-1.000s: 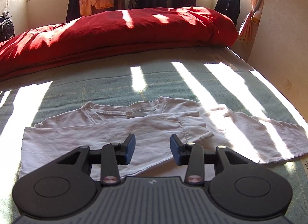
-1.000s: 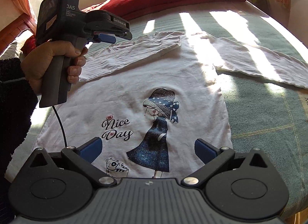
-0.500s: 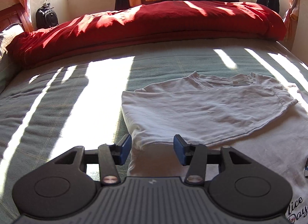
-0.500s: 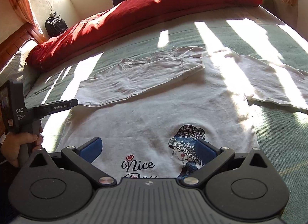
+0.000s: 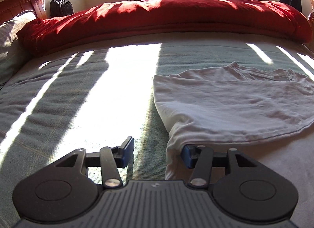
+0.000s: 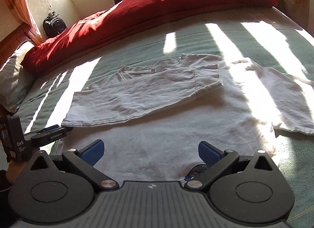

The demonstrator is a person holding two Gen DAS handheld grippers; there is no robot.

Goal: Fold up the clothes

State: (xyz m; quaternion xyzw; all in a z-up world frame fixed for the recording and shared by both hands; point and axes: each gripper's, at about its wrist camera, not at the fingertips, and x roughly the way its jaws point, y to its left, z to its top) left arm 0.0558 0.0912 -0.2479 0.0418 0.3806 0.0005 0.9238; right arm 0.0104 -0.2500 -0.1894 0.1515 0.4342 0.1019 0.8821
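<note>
Straddling the wrinkled white cotton shirt (image 5: 235, 110), left tongs (image 5: 157, 152) and right tongs (image 6: 150, 152) gape.

On the right wrist view, the left gripper (image 6: 49, 129) at the left edge carries readable print: "GenRobot.AI" in white along its black finger arm, and "DAS" on the black body behind it, with three lines of tiny print beneath, too small to read. Nothing legible in the left wrist view.
</note>
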